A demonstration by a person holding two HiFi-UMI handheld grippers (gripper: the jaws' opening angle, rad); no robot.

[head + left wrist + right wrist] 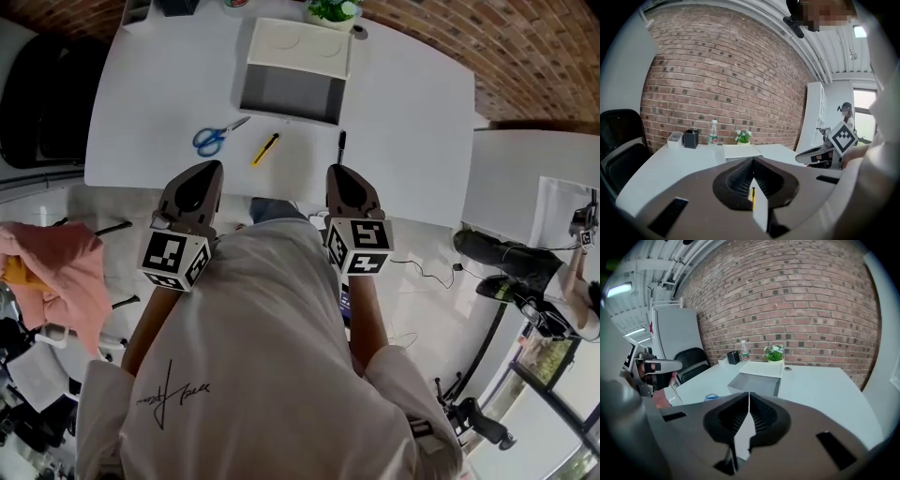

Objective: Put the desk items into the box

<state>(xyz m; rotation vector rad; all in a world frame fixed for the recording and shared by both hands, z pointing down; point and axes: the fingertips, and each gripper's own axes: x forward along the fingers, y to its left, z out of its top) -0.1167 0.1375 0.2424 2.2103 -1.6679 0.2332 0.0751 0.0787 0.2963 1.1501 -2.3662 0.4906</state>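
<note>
White desk (pixel 412 122), seen from above. One open box (pixel 291 91) stands at the far edge, with one potted plant (pixel 334 9) just behind it. Toward the near edge lie one pair of blue scissors (pixel 217 136), one yellow cutter (pixel 265 148) and one black pen (pixel 341 142), all apart and uncovered. The left gripper (pixel 208 169) and right gripper (pixel 336 172) are held at the near edge, jaws pressed together, holding nothing.

A potted plant (pixel 333 11) and bottle (pixel 713 132) stand on the white table (pixel 412 141), black chair (pixel 42 98) beside
</note>
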